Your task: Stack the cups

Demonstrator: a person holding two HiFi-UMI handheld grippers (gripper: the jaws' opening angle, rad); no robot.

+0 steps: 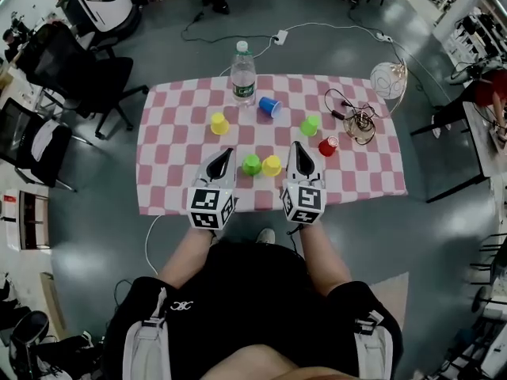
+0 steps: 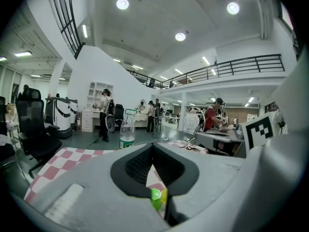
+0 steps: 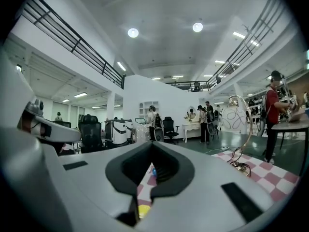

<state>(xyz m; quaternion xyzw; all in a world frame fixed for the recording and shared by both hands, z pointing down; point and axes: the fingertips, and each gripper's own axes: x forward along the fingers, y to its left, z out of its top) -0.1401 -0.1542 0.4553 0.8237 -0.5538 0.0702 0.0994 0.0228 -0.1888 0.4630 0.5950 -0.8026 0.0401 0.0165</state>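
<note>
Pink-checked table [image 1: 372, 176], green cup [image 1: 251, 164] beside yellow cup [image 1: 272, 165] at 6 o'clock, blue cup [image 1: 269, 106] tipped at 12, red cup [image 1: 328, 146] tipped at 3, left gripper [image 1: 229, 153] clenched empty, right gripper [image 1: 296, 145] clenched empty

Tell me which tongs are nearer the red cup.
Right. In the head view the right tongs sit just left of the red cup; the left tongs lie farther left, beyond the right ones.

Left gripper [image 1: 228, 152], right gripper [image 1: 296, 145] level, jaws together, empty.
</note>
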